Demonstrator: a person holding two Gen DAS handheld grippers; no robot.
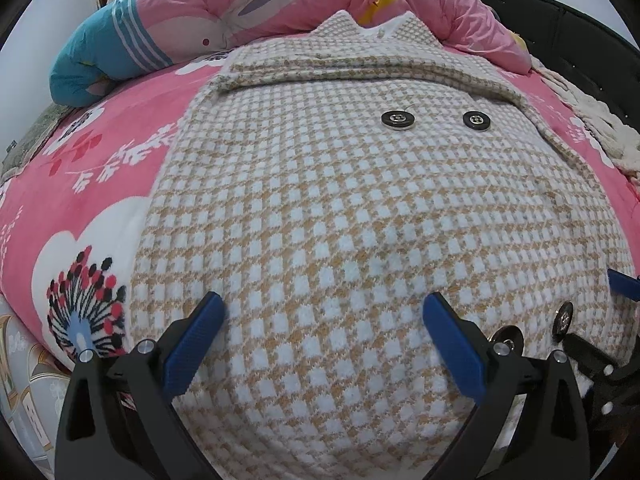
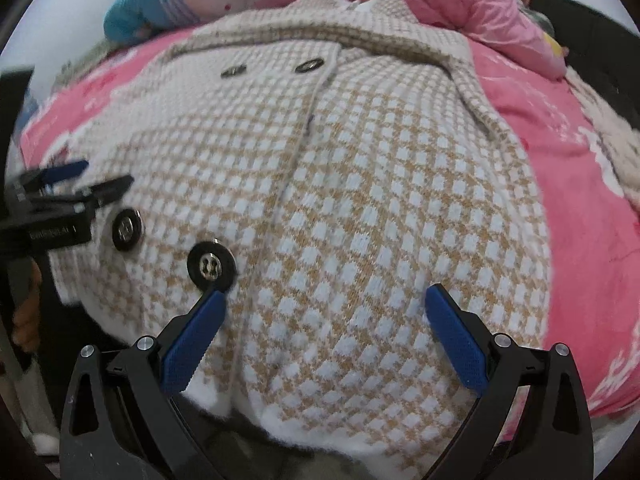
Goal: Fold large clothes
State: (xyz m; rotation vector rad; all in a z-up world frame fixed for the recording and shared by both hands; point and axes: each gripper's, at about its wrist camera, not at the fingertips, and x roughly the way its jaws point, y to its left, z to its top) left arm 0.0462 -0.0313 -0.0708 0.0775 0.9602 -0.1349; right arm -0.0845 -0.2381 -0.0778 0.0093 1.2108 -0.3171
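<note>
Behind coat (image 1: 320, 208), pink quilt (image 1: 248, 4) lies bunched.

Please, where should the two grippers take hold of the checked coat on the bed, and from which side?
Probably at the near hem of the checked coat, from the bed's near edge. It lies flat, collar far away, sleeves folded across the chest. The left gripper and right gripper, both open, already face that hem, suiting a fold toward the collar.
</note>
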